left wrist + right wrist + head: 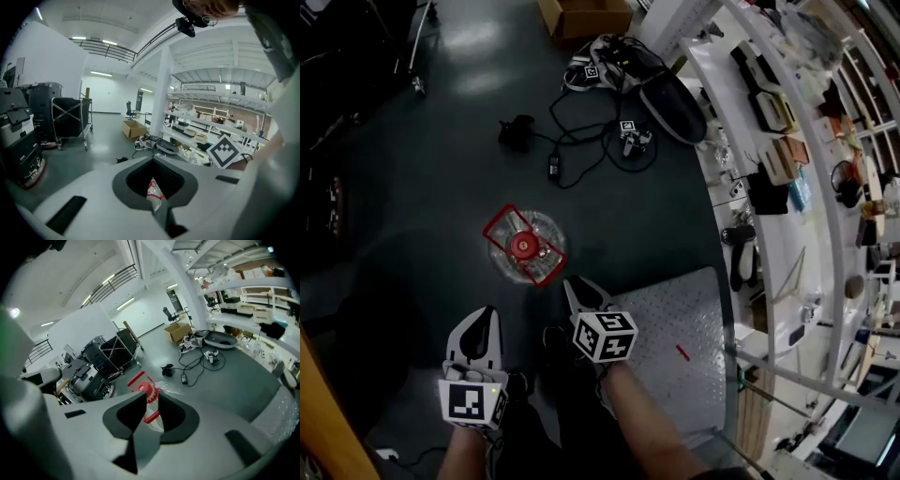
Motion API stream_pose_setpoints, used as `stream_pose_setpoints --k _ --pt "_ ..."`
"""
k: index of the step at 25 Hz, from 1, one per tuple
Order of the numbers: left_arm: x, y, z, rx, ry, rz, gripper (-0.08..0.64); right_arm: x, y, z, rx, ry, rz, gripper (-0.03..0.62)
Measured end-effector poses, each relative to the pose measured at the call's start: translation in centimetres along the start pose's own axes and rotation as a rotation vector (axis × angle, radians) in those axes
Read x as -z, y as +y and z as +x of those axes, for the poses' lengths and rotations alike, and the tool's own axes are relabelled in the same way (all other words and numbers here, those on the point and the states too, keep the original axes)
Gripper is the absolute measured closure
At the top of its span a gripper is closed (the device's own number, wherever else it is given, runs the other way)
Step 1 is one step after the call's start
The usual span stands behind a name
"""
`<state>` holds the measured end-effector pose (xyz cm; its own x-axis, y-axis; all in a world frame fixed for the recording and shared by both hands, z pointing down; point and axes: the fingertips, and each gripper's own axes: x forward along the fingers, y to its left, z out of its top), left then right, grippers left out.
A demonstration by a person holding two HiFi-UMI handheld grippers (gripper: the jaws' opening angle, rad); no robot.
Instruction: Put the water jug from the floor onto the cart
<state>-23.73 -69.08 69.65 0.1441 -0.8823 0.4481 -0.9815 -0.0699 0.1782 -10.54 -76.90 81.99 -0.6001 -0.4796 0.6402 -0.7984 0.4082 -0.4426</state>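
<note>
The left gripper point(484, 317), jaws narrowly parted and empty, is held short of the water jug point(547, 240), seen standing on the floor. The right gripper point(573, 285), likewise slightly open, is aimed at its red cap point(522, 246). A shallow bite could be lost on slick plastic. The cart point(666, 319) is parked beside; cables point(581, 131) are strewn beyond.

This is a large lab or workshop hall: long white shelving point(787, 141) crowded with boxes and devices, loose cables point(581, 122) and a cardboard box point(586, 14) on the dark floor point(412, 187), black wheeled equipment carts point(70, 117), an office chair point(130, 110), and a railed mezzanine point(108, 50) overhead.
</note>
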Motion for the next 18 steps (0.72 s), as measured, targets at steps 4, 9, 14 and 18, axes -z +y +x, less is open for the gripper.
stream_pose_setpoints --k 4,9,14,18 --pt "2.8 0.8 1.7 0.001 0.033 -0.031 0.555 2.7 -0.8 3.2 -0.002 0.062 0.025 0.492" --pt "4.6 1.8 3.4 -0.009 0.053 -0.051 0.555 4.0 -1.8 6.7 0.027 0.096 0.109 0.425" --pt "6.3 2.3 4.5 -0.010 0.083 -0.058 0.555 4.9 -3.3 8.5 0.104 0.133 0.129 0.423" --pt "7.2 2.5 4.7 -0.007 0.104 -0.068 0.555 5.7 -3.7 9.7 0.132 0.154 0.155 0.423"
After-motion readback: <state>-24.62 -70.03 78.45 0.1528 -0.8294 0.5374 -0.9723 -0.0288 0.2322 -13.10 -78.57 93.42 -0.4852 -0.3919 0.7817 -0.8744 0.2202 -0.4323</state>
